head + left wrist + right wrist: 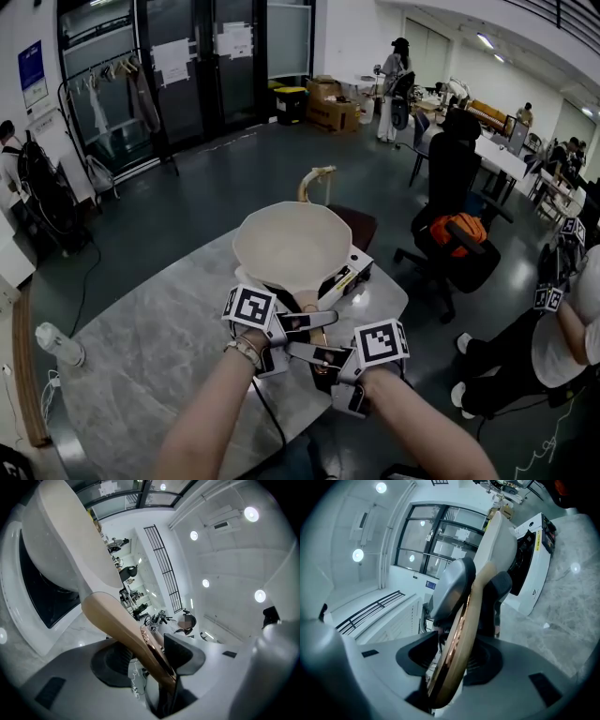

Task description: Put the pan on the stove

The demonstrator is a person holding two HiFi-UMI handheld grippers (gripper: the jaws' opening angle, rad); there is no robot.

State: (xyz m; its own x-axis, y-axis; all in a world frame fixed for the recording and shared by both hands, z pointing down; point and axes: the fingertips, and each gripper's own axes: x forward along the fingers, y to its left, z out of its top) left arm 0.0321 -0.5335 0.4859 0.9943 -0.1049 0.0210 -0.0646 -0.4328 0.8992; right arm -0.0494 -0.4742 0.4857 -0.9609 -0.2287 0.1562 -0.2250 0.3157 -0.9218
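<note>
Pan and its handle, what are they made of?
The pan looks like coated metal or ceramic: matte cream and smooth, but I can't tell which. Its handle looks like pale wood, tan and dull, with a shiny copper-coloured metal strip near the end.

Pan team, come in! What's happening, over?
Left gripper and right gripper both shut on pan handle. Pan over stove, not clearly down. Nothing blocking.

Open hall with dark grey floor (234,178). Glass doors (178,66) line the far wall, a clothes rack (97,108) beside them. Cardboard boxes (330,108) stand further back. A black office chair (457,178) stands right of the marble desk (131,356). Round ceiling lights (251,513) are lit.
</note>
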